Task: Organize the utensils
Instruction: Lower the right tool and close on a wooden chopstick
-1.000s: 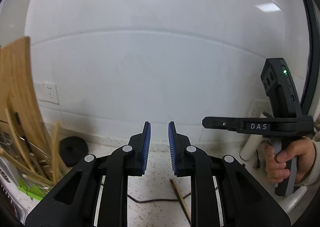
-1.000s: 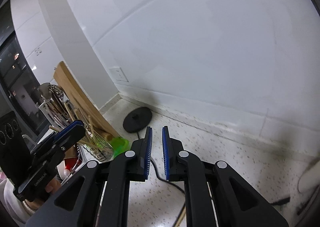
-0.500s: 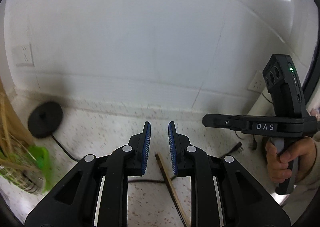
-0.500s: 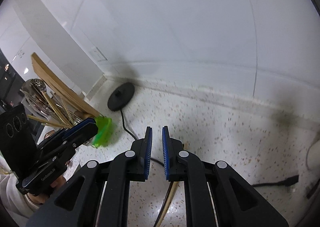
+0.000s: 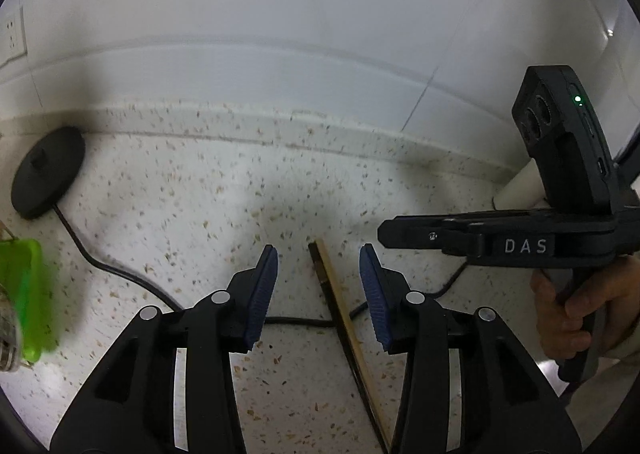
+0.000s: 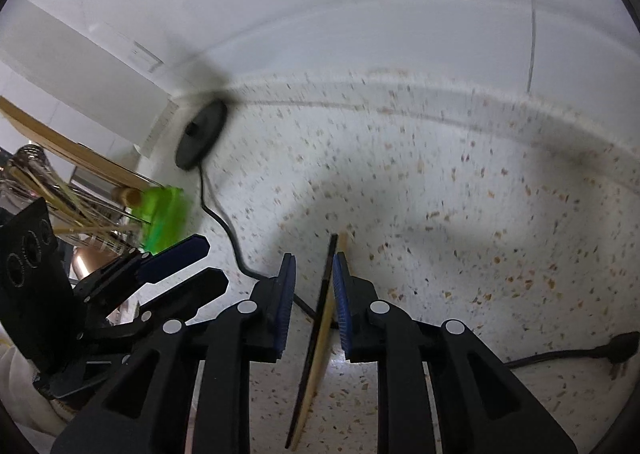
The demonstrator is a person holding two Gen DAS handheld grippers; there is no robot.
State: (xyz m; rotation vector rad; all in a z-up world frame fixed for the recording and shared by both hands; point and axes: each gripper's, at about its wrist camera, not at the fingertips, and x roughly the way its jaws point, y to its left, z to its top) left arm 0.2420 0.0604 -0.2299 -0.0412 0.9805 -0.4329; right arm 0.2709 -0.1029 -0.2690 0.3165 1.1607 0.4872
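The white letters "DAS" stand on the side of the right tool.

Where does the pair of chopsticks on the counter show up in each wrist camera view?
Left wrist: chopsticks lie lower centre, between the opening left gripper jaws.
Right wrist: chopsticks lower centre, between the opening right gripper jaws.
Shared landmark: black round base, upper left.

The speckled surface is viewed steeply downward and from close by both fisheye cameras, toward the white wall; the chopsticks at lower centre, the black disc and the green holder are shared.
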